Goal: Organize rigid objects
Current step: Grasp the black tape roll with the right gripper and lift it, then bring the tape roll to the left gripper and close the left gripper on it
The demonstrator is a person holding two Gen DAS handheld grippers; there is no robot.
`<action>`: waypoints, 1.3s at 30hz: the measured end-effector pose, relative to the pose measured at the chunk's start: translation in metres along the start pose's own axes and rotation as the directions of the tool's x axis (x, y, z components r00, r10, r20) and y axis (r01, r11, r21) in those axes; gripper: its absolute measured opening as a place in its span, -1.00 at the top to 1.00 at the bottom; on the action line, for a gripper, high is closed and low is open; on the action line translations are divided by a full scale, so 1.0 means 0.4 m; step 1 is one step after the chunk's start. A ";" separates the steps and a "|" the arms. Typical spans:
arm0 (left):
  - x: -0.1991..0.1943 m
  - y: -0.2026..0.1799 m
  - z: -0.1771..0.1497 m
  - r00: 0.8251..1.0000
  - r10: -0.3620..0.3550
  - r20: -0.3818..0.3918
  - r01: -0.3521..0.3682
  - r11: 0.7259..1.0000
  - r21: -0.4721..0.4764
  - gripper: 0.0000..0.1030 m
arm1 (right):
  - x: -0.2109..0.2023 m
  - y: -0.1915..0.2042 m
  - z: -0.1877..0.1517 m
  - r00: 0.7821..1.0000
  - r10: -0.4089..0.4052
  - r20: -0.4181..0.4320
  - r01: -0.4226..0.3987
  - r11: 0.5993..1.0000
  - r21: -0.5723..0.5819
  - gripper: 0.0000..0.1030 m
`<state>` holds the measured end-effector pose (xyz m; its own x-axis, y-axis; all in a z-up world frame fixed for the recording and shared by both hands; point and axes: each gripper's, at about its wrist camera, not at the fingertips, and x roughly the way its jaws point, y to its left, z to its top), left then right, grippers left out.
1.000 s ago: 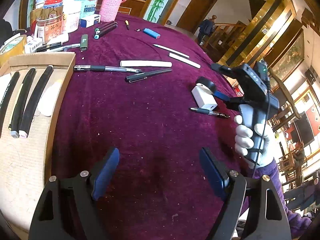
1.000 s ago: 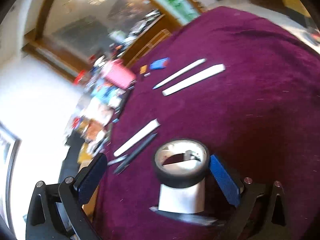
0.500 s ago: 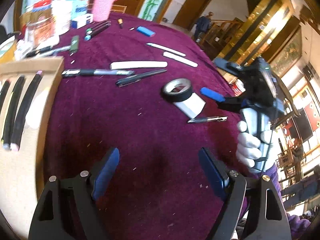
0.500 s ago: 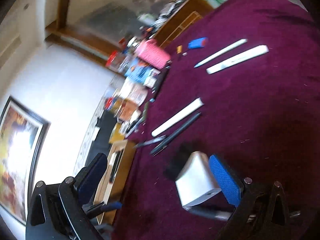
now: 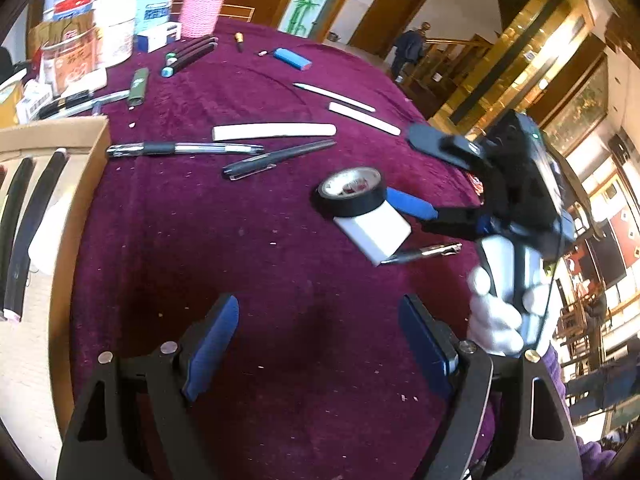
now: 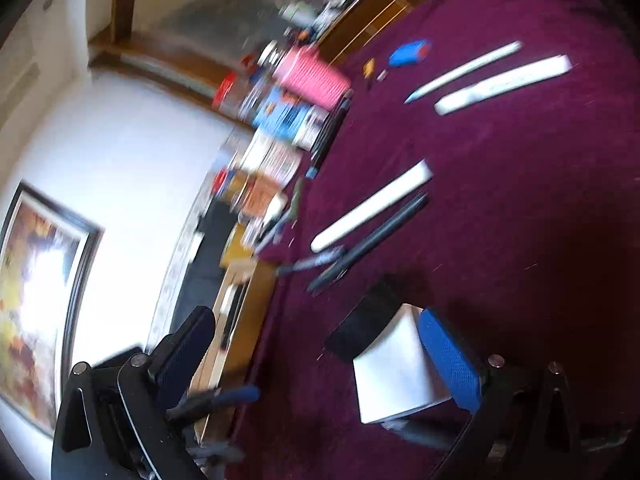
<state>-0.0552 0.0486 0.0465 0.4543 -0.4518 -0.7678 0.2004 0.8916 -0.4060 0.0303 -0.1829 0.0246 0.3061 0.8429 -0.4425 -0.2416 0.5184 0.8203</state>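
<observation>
Black tape roll on a white block, mid-frame: reach step.
Your right gripper jaws gape beside them, left gripper released; next, centre and clench.

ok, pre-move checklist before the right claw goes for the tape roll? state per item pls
1. Right claw open: ok, wide apart in both views.
2. Tape roll between its fingers: ok, blue finger beside it, dark one beyond.
3. Roll seated flat: not ok, it leans on the white block.
4. Pen out of the way: not ok, its tip lies under the block's corner.
5. Left claw free: ok, open, holding nothing, over bare cloth.
6. Room in the cardboard tray: cannot tell, only partly in view.
</observation>
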 end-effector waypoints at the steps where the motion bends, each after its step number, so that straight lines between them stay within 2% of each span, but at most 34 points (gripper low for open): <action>1: -0.001 0.005 0.001 1.000 0.003 0.001 -0.003 1.000 -0.006 -0.57 | 0.010 0.004 -0.006 0.999 0.038 -0.035 -0.038 0.999 -0.003 -1.00; 4: -0.005 0.013 0.005 1.000 0.012 0.008 -0.012 1.000 -0.014 -0.58 | 0.031 0.043 -0.025 0.977 0.172 -0.127 -0.179 0.983 -0.039 -1.00; 7: -0.008 0.018 0.008 1.000 0.016 0.015 -0.016 1.000 -0.018 -0.58 | 0.030 0.079 -0.042 0.963 0.218 -0.160 -0.235 0.968 -0.093 -1.00; 10: -0.002 0.022 0.009 1.000 0.015 0.010 -0.015 1.000 -0.022 -0.57 | 0.016 0.067 -0.039 0.969 0.210 -0.130 -0.221 0.972 -0.078 -1.00; 15: 0.010 0.022 0.007 1.000 0.013 0.000 -0.013 1.000 -0.025 -0.57 | -0.037 -0.018 -0.005 0.992 0.117 0.043 -0.120 0.991 0.055 -1.00; 20: 0.020 0.025 0.012 1.000 0.016 0.000 -0.016 0.999 -0.030 -0.57 | -0.106 -0.090 0.014 0.982 0.015 0.190 -0.052 0.981 0.188 -1.00; 22: 0.019 0.025 0.011 1.000 0.017 0.005 -0.017 0.999 -0.029 -0.57 | -0.128 -0.117 0.018 0.975 0.014 0.220 -0.067 0.970 0.235 -0.99; 25: 0.028 0.032 0.007 0.999 0.041 0.004 -0.041 0.999 -0.027 -0.57 | -0.145 -0.129 0.024 0.970 0.044 0.238 -0.107 0.961 0.257 -0.99; 31: 0.057 0.022 0.010 0.998 0.061 -0.011 -0.061 0.998 -0.003 -0.57 | -0.137 -0.114 0.027 0.974 0.016 0.226 -0.071 0.969 0.236 -0.99; 36: 0.098 -0.052 0.039 0.993 0.116 0.021 -0.118 0.986 0.115 -0.57 | -0.165 -0.113 0.025 0.964 -0.013 0.266 -0.049 0.973 0.225 -0.99; 39: 0.128 -0.073 0.064 0.994 0.110 0.014 -0.111 0.988 0.112 -0.57 | -0.166 -0.117 0.024 0.962 -0.025 0.273 -0.039 0.973 0.228 -0.99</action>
<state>-0.0157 0.0003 0.0318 0.4856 -0.3500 -0.8010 0.2441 0.9342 -0.2602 0.0302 -0.2646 0.0189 0.5518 0.7582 -0.3475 -0.0370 0.4385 0.8980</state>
